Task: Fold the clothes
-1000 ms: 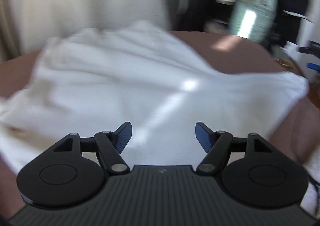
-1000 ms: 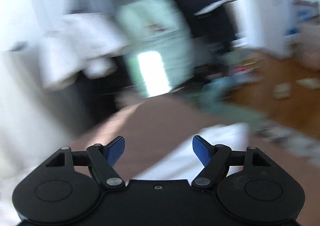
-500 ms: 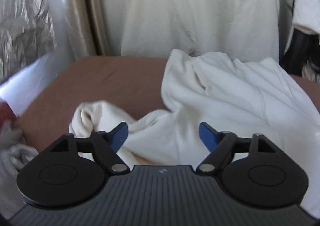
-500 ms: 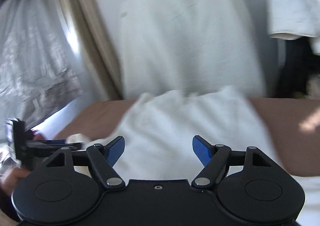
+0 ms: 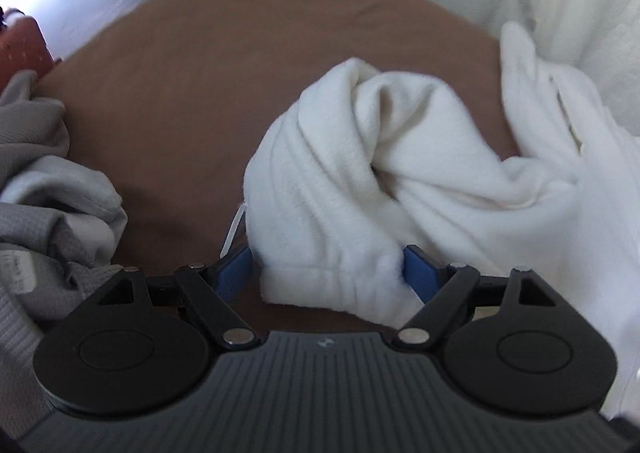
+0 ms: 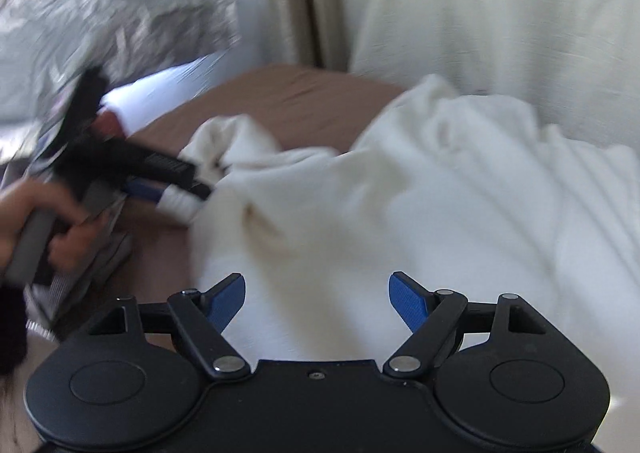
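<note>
Our left gripper (image 5: 326,265) has a bunched sleeve end (image 5: 332,193) of the white fleece garment (image 6: 420,193) lying right between its jaws, which are wide and opening, so the pads straddle the cloth rather than press on it. The sleeve runs up and to the right from those jaws toward the garment's body, which is spread crumpled over the brown bed sheet (image 5: 200,85). Our right gripper (image 6: 316,299) hangs over the body of the same garment, jaws also wide and opening, nothing between them.

We judge the left hand (image 6: 36,221) nearer the sleeve cuff, so it should take that end. A pile of grey clothes (image 5: 44,189) sits just left of the left gripper, close enough to snag. Cream fabric (image 6: 500,13) hangs behind the bed.
</note>
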Demonstrator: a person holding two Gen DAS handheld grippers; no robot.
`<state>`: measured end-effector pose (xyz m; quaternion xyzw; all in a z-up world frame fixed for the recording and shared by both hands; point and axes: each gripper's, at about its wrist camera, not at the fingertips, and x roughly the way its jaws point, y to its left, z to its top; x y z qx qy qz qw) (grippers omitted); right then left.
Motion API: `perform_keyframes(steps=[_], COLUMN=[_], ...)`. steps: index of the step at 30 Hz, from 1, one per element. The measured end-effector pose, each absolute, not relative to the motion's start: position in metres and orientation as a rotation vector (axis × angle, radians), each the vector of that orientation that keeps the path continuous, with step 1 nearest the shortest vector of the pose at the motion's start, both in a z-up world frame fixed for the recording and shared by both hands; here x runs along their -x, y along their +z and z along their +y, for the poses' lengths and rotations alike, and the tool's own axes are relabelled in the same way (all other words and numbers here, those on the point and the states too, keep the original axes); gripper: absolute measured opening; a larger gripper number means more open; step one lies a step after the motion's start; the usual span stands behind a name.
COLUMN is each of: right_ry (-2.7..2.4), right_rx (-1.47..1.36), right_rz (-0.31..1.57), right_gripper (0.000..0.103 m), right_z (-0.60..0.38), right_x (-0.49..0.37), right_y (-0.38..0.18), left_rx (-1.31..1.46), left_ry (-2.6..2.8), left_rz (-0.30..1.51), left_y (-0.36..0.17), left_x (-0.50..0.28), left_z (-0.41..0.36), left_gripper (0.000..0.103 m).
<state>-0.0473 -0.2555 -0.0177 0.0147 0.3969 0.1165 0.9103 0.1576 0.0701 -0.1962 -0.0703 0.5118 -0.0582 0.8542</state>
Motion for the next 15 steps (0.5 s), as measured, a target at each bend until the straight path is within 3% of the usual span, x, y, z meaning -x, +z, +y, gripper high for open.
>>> perform_keyframes(steps=[9,15], right_ry=[0.261,0.185], right_rx=[0.076,-0.085], right_rz=[0.872,0.859], right_gripper=[0.083,0.083], right_z=[-0.218,-0.202], right_x=[0.035,0.042], right_y=[-0.048,-0.052], left_rx=[0.085,0.119], left_ry=[-0.077,0.010], left_rz=[1.098,1.032], left_y=[-0.204,-0.192], left_x=[-0.162,-0.150], left_z=[0.047,0.041], left_gripper=[0.089,0.089])
